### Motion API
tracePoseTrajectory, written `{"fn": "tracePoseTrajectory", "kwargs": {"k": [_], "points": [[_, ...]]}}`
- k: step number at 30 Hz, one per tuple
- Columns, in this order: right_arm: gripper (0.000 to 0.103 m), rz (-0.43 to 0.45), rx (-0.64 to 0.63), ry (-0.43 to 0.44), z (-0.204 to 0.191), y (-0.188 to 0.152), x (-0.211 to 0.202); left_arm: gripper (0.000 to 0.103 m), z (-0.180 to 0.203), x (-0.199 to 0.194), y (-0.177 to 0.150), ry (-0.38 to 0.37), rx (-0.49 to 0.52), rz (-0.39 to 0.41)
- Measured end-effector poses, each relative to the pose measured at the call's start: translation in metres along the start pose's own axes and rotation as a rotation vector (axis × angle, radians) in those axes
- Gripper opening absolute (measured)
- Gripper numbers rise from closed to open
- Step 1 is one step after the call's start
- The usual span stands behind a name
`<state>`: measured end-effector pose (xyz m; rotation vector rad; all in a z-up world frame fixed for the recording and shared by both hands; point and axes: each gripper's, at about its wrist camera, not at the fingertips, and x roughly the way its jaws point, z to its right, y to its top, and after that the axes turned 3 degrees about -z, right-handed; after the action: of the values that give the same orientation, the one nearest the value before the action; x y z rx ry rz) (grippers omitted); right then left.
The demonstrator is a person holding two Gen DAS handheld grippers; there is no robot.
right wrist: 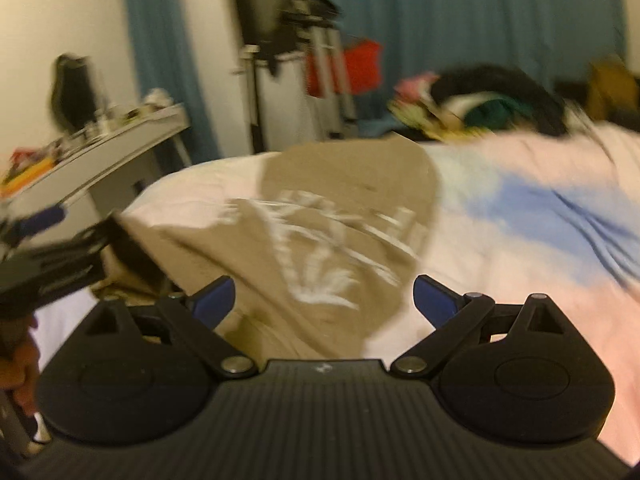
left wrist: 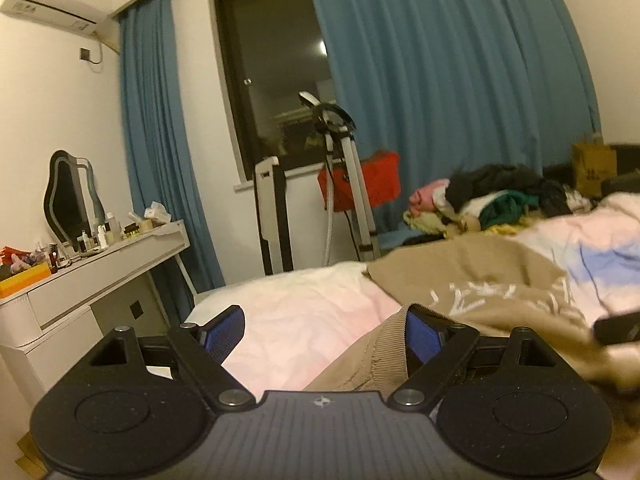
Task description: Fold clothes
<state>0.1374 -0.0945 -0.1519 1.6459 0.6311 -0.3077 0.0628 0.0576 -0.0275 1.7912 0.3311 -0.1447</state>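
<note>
A tan sweatshirt [left wrist: 480,280] with a white print lies spread on the pink-and-blue bed cover [left wrist: 304,304]. My left gripper [left wrist: 324,334] is open, and the garment's ribbed hem [left wrist: 384,356] lies between its jaws against the right blue pad [left wrist: 422,336]. In the blurred right wrist view, my right gripper [right wrist: 323,299] is open just above the printed part of the sweatshirt [right wrist: 340,208]. The left gripper [right wrist: 84,232] shows at the left edge beside the cloth's corner, with a hand [right wrist: 20,360] below it. The right gripper's dark tip [left wrist: 616,326] pokes in at the far right.
A pile of mixed clothes [left wrist: 492,200] sits at the bed's far end beside a cardboard box [left wrist: 592,168]. A white dressing table [left wrist: 100,268] with a mirror and bottles stands left. A tripod stand [left wrist: 340,160], a red bag [left wrist: 372,180] and blue curtains [left wrist: 440,60] are behind.
</note>
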Motion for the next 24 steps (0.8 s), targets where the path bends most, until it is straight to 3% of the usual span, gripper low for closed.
{"fn": "tracePoseTrajectory", "kwargs": {"k": [7, 19, 24], "points": [[0.097, 0.050, -0.135, 0.125, -0.045, -0.002, 0.016, 0.087, -0.009, -0.006, 0.001, 0.007, -0.046, 0.024], [0.097, 0.180, 0.071, -0.223, -0.014, 0.003, 0.007, 0.087, -0.008, -0.010, -0.006, -0.002, -0.061, 0.006], [0.097, 0.199, 0.190, -0.306, 0.018, 0.005, -0.011, 0.087, 0.021, -0.010, -0.018, 0.009, 0.105, 0.012]]}}
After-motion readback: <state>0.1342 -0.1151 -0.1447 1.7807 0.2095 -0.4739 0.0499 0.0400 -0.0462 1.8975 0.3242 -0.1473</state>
